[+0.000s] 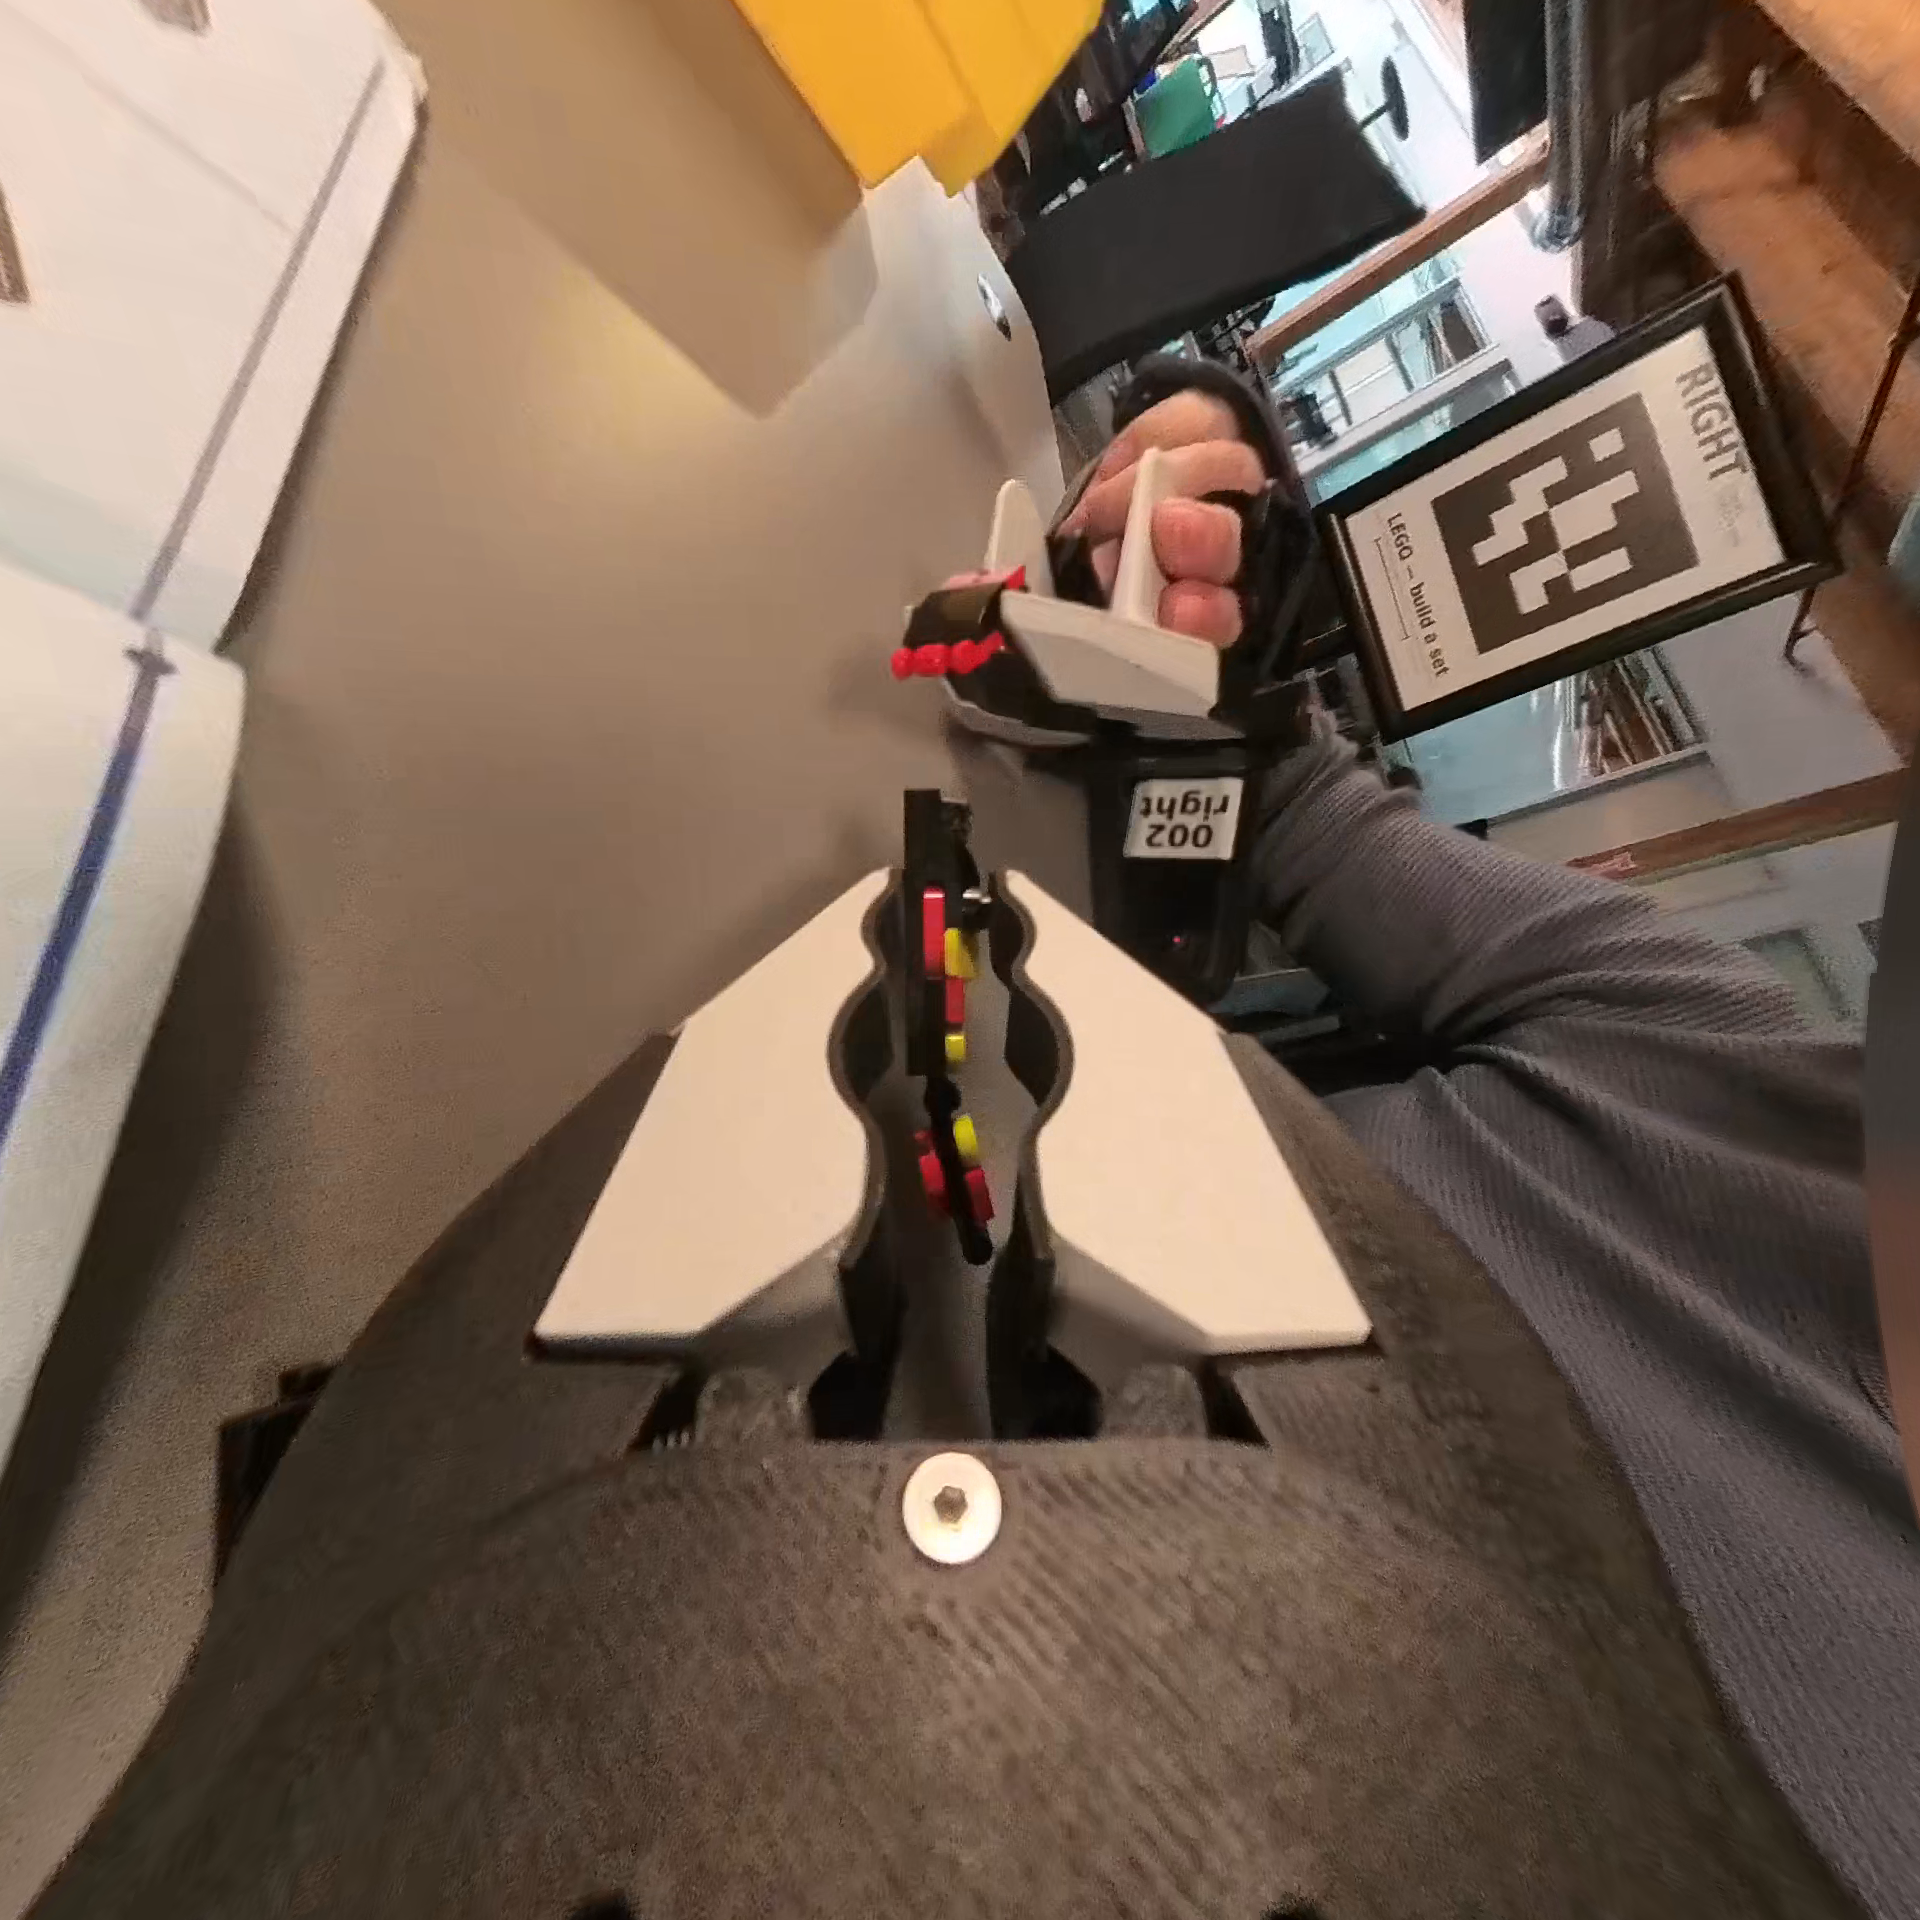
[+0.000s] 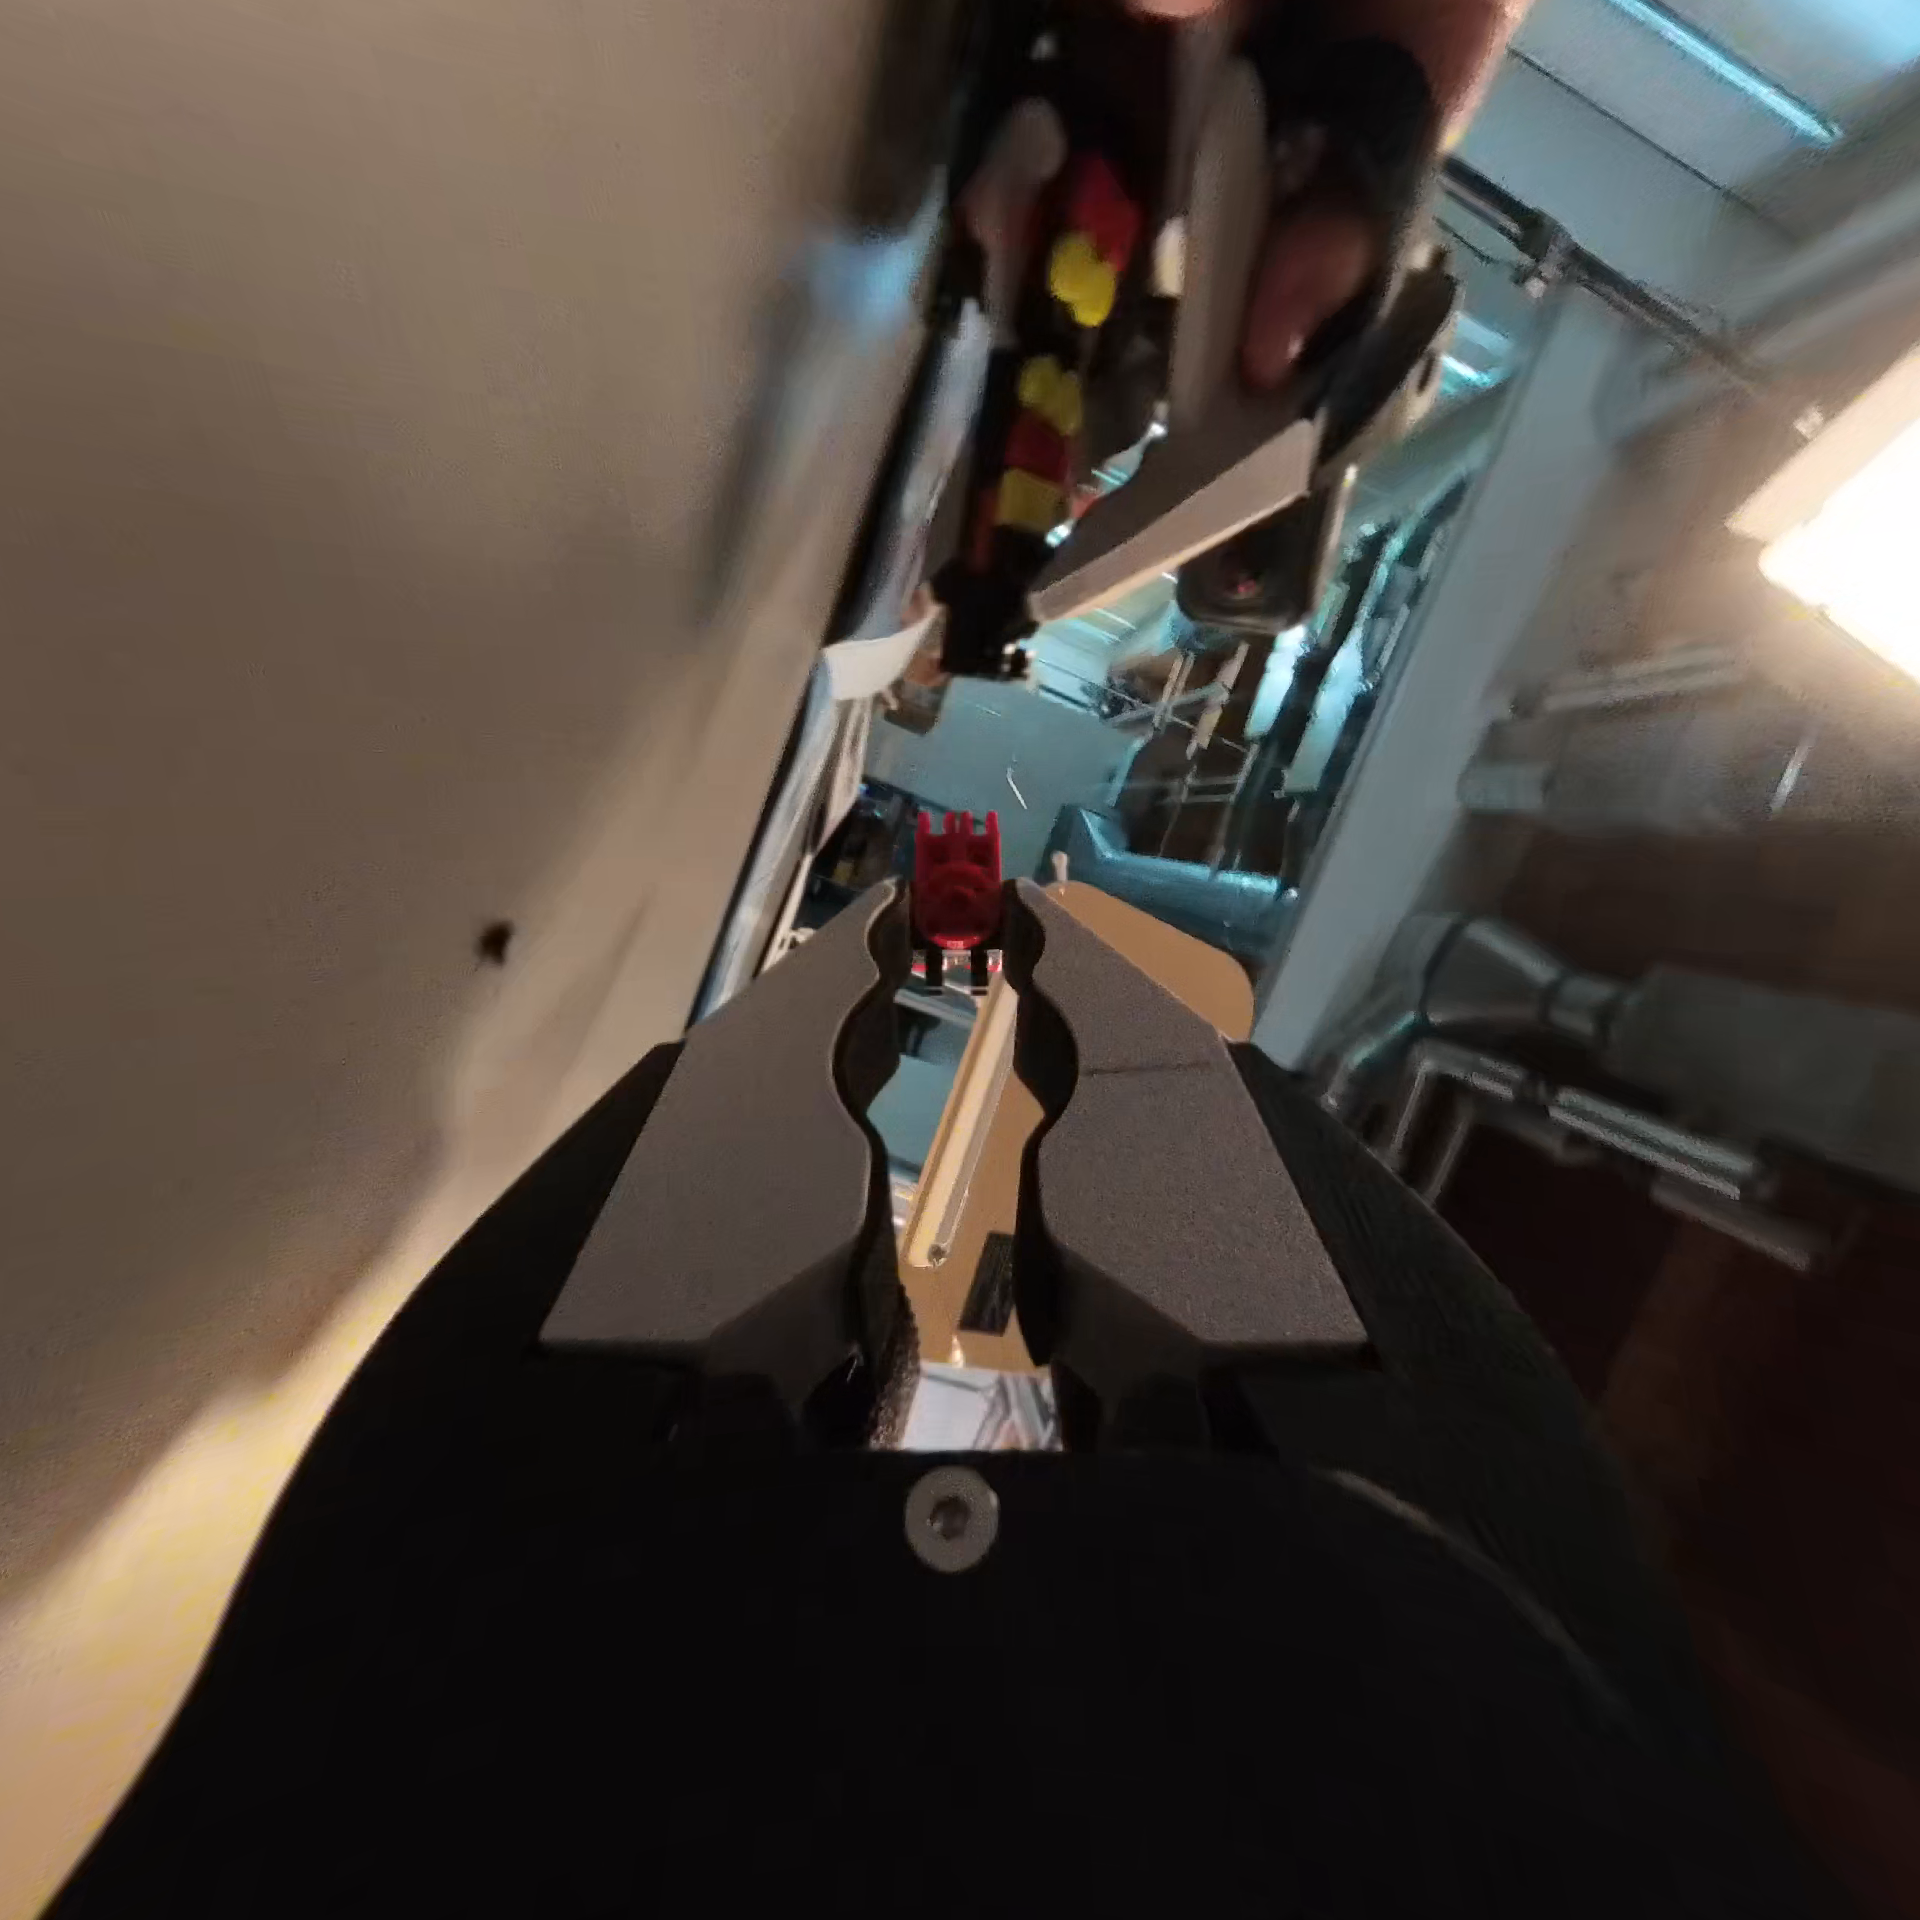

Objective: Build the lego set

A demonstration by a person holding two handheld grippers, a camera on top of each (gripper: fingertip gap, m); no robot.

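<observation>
Mid-build: left gripper (image 1: 943,894) clamping black strip (image 1: 935,997) w/ red/yellow bits; right gripper (image 2: 958,902) pinching red piece (image 2: 956,894), not yet joined.

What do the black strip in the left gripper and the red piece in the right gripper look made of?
Black strip: apparently hard moulded plastic, glossy, with red and yellow studs. Red piece: likely the same plastic, shiny, with crisp moulded prongs and a ring pattern.

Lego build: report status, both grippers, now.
Left gripper shut on black strip with red and yellow studs. Right gripper shut on small red piece. Both aloft, apart, unjoined. Nothing between them.
</observation>
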